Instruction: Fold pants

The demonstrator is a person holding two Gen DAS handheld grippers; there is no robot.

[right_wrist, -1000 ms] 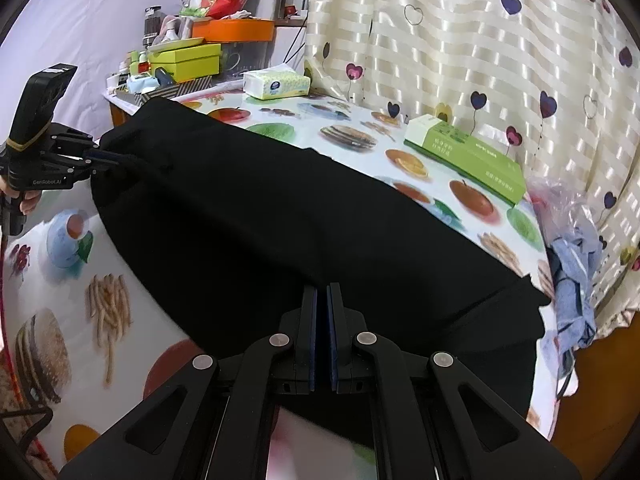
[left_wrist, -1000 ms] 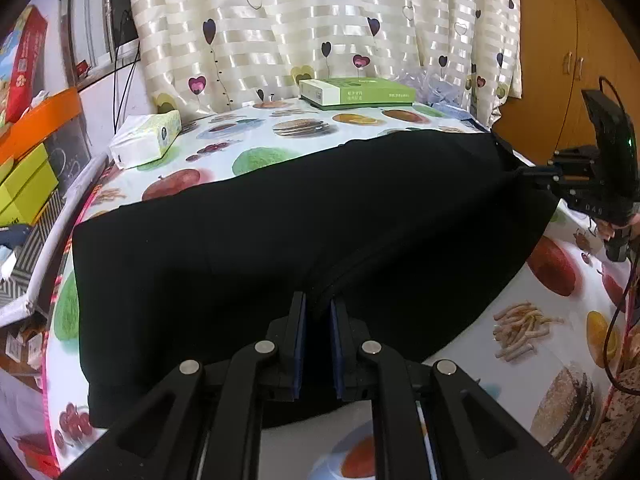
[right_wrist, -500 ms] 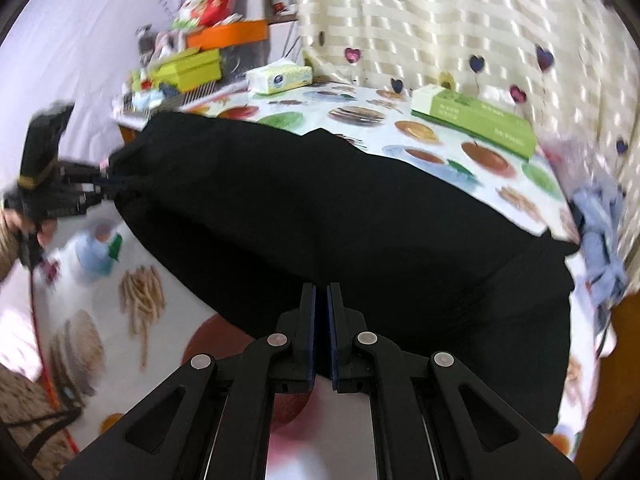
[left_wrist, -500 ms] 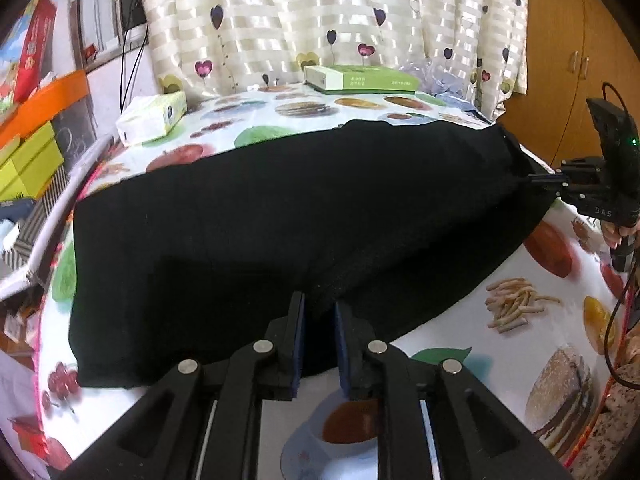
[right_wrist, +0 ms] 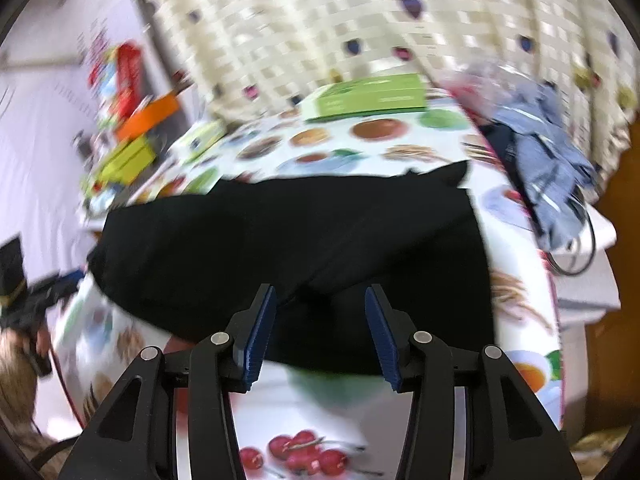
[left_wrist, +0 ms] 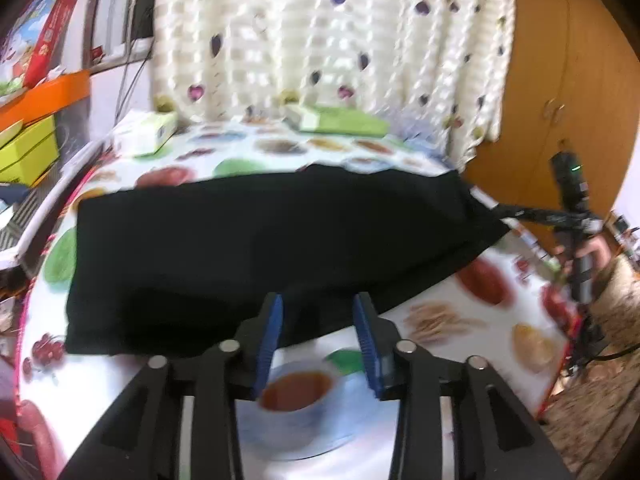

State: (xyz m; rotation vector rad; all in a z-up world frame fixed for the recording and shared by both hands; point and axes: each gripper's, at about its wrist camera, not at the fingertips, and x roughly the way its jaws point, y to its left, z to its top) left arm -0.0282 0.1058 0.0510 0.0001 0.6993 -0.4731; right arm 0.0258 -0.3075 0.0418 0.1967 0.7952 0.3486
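Both your left tongs (left_wrist: 318, 320) and right tongs (right_wrist: 320, 320) have just been opening off the folded black cloth pants (left_wrist: 260, 240) ahead, so regrip a short end next.

No lettering can be read: both views are smeared by motion. The green box (right_wrist: 366, 97) carries pale print and the red carton (left_wrist: 38, 36) a coloured picture (too blurred to make out a word).

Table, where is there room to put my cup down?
Bare tablecloth lies in front of the black pants, nearest the camera. Another free strip runs behind them, before the green box and tissue box. The left shelf with yellow boxes is crowded.
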